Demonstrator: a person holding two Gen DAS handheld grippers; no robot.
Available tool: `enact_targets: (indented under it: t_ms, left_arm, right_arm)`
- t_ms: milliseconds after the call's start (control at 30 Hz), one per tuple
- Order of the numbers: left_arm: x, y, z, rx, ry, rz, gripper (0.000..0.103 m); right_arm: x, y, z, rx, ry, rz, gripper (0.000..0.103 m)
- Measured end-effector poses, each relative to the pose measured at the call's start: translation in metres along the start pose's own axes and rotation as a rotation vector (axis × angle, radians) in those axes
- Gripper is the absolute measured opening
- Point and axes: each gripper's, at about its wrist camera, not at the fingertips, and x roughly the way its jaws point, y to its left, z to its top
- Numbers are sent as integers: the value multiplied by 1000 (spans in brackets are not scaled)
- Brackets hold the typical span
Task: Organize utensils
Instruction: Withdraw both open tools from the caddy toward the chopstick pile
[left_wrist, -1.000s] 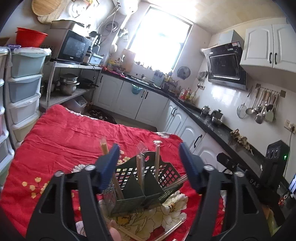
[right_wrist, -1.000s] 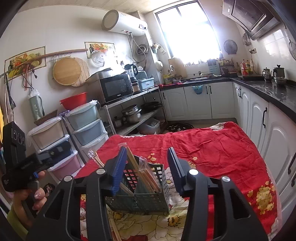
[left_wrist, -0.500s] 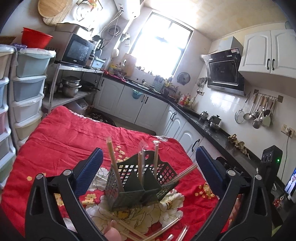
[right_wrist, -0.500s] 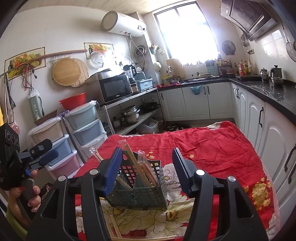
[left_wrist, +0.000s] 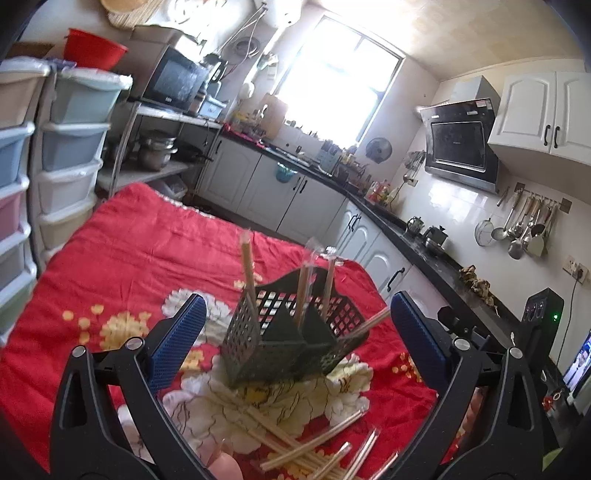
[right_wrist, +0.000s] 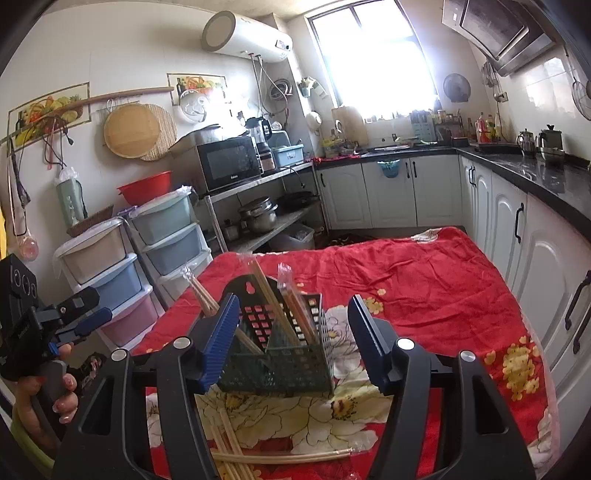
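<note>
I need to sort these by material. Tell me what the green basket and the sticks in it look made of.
Green basket: apparently moulded plastic, matte, with square grid holes in its walls. Sticks: pale tan, seemingly wood or bamboo chopsticks, in clear glossy wrappers that glint at the tips; likely plastic film.

One dark green perforated plastic utensil caddy (right_wrist: 280, 354) stood on the red floral cloth (right_wrist: 424, 291). Four wrapped pairs of wooden chopsticks (left_wrist: 248, 271) stuck up from it. More loose pairs (left_wrist: 314, 454) lay at the cloth's near edge, too tangled to count.
</note>
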Motion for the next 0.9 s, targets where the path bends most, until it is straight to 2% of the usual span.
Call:
enact_targets:
  t_ms: [900]
  left_arm:
    - [-7, 21, -61, -19, 157, 63, 92]
  right_arm:
    - [9, 9, -43, -25, 139, 39, 60]
